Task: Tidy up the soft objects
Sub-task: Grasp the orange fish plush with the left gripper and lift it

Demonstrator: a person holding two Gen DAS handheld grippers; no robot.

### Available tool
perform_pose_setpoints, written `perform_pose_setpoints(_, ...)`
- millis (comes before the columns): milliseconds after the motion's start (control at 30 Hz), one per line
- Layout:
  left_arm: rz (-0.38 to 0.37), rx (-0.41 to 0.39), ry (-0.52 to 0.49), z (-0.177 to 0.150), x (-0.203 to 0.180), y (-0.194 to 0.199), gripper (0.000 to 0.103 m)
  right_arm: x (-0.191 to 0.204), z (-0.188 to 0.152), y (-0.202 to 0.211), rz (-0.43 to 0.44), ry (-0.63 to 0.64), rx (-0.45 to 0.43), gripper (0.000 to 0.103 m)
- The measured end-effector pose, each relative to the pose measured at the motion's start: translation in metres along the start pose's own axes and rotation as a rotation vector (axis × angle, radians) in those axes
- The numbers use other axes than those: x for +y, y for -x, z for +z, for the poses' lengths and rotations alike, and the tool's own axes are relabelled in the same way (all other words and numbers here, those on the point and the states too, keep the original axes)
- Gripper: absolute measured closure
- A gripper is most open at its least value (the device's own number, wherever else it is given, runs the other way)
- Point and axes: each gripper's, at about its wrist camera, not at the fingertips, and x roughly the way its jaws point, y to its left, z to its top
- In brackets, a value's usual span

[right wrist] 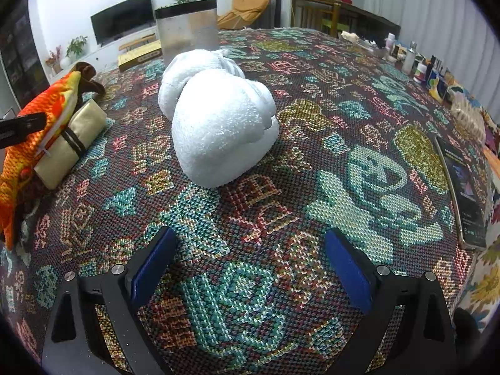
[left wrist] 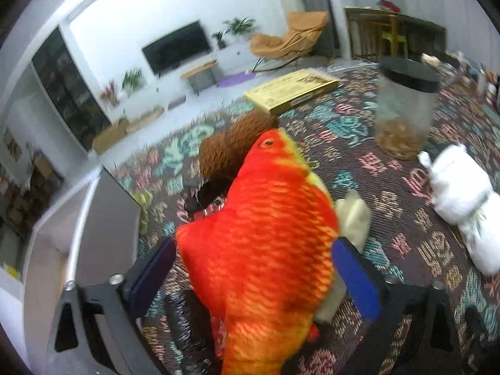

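Best done slowly here: left claw [left wrist: 254, 268] clenched around the fish [left wrist: 265, 234], blue pads pressing either flank, so worth keeping the squeeze mid-body and lowering it flat rather than letting the floppy tail drag. Fish sits at the left edge of the counter [right wrist: 281, 187], well left of the towel [right wrist: 215, 115], on top of or against a brown plush [left wrist: 231, 147] and just beside a pale gold pouch [right wrist: 68, 143] (exact contact underneath hidden). Right claw [right wrist: 250, 272] released, pads spread wide and bare, low over the cloth just in front of the towel; a wide, deep bite into the towel's middle looks wise, since loose terry will sag from an edge grip. Fish: orange-red printed scales, yellow trim, stuffed and limp. Towel: white, fluffy, rolled into two lumps. Pouch: smooth, faintly shiny, banded by a dark strap. Behind the towel, a rigid clear jar [right wrist: 187, 28] with black lid. Cloth coarse, woven, busy with teal and red motifs.
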Motion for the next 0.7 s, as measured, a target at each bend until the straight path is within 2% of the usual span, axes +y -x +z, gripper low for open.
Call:
perform_pose_setpoints(67, -0.029, 0.036, 0.017, -0.001, 0.004, -0.006, 0.056, 0.000, 0.000, 0.000, 0.000, 0.000, 0.000, 0.006)
perform_pose_setpoints(133, -0.056, 0.032, 0.024, -0.002, 0.006, 0.000, 0.065, 0.000, 0.000, 0.000, 0.002, 0.004, 0.000, 0.006)
perform_pose_setpoints(233, -0.099, 0.027, 0.059, -0.008, 0.011, 0.024, 0.067, 0.000, 0.000, 0.000, 0.002, 0.003, 0.000, 0.006)
perform_pose_setpoints(333, -0.174, 0.024, 0.143, -0.026, 0.024, 0.060, 0.067, 0.000, 0.001, -0.001, 0.002, 0.003, 0.000, 0.006)
perform_pose_setpoints(500, -0.233, 0.035, 0.212, -0.093, 0.032, 0.125, 0.067, 0.000, 0.000, 0.000, 0.002, 0.003, 0.000, 0.006)
perform_pose_setpoints(600, -0.239, 0.068, 0.226, -0.136, 0.027, 0.143, 0.066, 0.000, 0.000, 0.000, 0.002, 0.003, 0.000, 0.006)
perform_pose_setpoints(633, -0.234, 0.084, 0.225, -0.150, 0.025, 0.145, 0.064, 0.000, 0.000, 0.000, 0.002, 0.003, 0.000, 0.006)
perform_pose_setpoints(700, -0.216, 0.099, 0.216, -0.170, 0.018, 0.141, 0.050, 0.000, 0.000, 0.000, 0.002, 0.004, 0.001, 0.006)
